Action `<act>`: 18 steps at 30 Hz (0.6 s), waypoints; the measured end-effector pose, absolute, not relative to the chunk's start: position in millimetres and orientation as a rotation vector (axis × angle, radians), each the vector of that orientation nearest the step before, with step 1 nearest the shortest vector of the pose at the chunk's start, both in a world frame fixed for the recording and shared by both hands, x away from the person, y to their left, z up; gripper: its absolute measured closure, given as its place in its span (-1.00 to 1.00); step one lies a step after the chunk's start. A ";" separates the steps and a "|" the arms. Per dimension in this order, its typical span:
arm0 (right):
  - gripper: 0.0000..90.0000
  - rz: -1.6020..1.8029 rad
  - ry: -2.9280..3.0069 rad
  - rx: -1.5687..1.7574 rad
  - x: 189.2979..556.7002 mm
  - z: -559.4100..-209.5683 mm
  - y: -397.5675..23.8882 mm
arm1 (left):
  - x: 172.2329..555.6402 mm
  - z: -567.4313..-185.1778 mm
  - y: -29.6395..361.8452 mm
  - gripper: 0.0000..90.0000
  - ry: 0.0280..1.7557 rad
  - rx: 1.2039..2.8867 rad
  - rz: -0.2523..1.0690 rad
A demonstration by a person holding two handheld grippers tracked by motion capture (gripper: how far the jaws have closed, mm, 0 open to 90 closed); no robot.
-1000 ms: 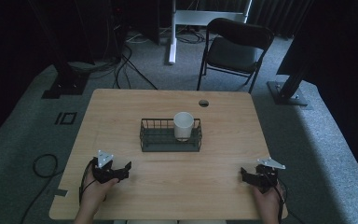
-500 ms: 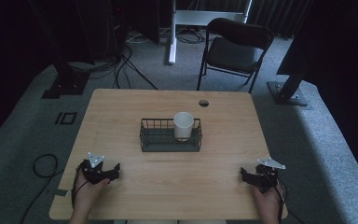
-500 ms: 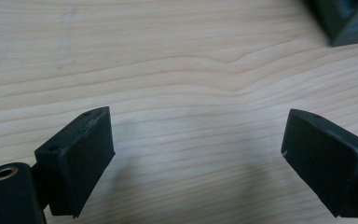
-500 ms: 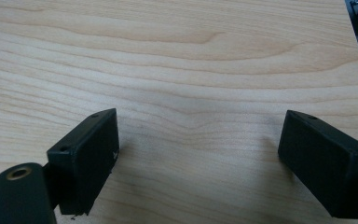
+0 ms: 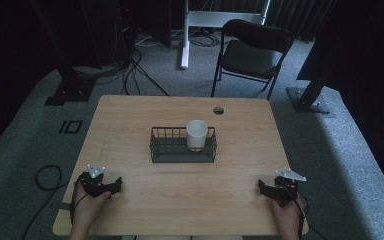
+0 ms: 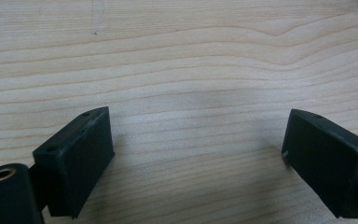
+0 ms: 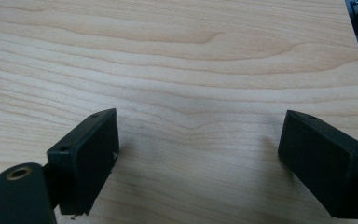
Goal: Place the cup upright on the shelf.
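Seemingly finished or unstarted, a white cup (image 5: 197, 135) stands in a wire basket (image 5: 166, 151) mid-table, while left gripper (image 5: 105, 187) and right gripper (image 5: 267, 189) rest wide apart, empty, near the front edge.

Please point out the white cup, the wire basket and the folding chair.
white cup (image 5: 197, 134), high view, its outer wall.
wire basket (image 5: 170, 158), high view, its front rim.
folding chair (image 5: 247, 61), high view, its seat.

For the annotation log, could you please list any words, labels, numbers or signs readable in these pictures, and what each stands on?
None can be read.
White paper cup: plain, no print visible.
Black wire basket: no label.
Light wooden table: bare grain in both gripper views.
Left gripper and right gripper: no markings legible.
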State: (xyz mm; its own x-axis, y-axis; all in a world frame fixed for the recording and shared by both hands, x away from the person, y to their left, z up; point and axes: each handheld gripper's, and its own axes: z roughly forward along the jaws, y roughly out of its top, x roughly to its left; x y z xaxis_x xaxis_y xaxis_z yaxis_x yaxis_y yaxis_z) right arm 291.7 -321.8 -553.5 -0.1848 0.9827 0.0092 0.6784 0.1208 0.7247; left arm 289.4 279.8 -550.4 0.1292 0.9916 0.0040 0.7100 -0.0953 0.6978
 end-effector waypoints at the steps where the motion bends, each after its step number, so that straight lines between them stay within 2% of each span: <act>1: -0.74 0.834 1.924 1.602 291.7 -553.5 -321.9 | 289.7 -550.7 279.7 -0.91 1.650 1.866 0.668; 2: -0.74 0.834 1.924 1.602 291.7 -553.5 -321.9 | 289.8 -550.7 279.5 -0.96 1.657 1.862 0.670; 11: -0.74 0.834 1.924 1.602 291.7 -553.5 -321.9 | 291.2 -550.8 278.4 -0.96 1.788 1.763 0.719; 18: -0.74 0.834 1.924 1.602 291.7 -553.5 -321.9 | 291.5 -551.0 277.3 -0.95 1.801 1.752 0.726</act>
